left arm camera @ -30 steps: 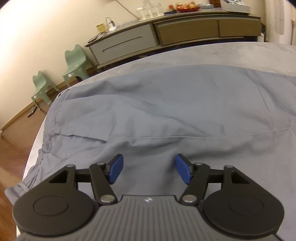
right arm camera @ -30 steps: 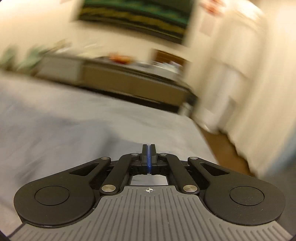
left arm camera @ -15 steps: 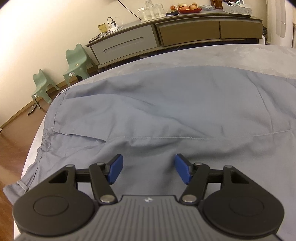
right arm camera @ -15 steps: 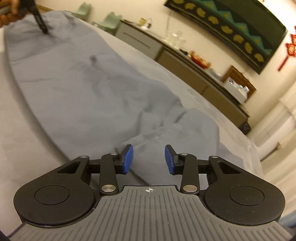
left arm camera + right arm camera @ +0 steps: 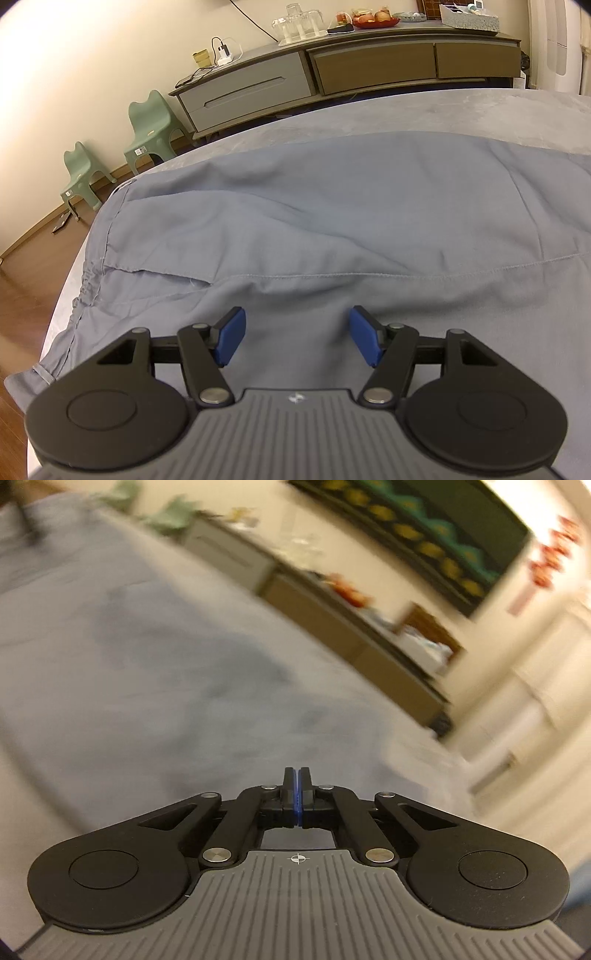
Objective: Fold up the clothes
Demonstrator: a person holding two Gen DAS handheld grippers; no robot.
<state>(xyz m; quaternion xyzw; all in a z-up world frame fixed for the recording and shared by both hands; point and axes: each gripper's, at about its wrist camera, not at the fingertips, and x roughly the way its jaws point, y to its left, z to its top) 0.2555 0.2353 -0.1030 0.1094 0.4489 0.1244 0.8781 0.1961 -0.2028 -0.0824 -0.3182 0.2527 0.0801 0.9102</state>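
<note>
Grey-blue trousers (image 5: 332,221) lie spread on a grey bed (image 5: 406,110), waistband at the left edge, a seam running across the middle. My left gripper (image 5: 297,339) is open, its blue pads just above the cloth near the waist, holding nothing. In the right wrist view the picture is motion-blurred; the trousers (image 5: 147,664) stretch away to the upper left. My right gripper (image 5: 297,794) has its blue pads pressed together, and no cloth shows between them.
A long low sideboard (image 5: 351,74) with glasses, fruit and a tray stands along the far wall. Two small green chairs (image 5: 147,129) stand on the wooden floor at left. The bed's left edge (image 5: 62,295) drops off near the waistband.
My right gripper was open over the trouser leg half a second ago and is now shut, swinging fast. My left gripper stayed open and drew slightly back toward the waist.
</note>
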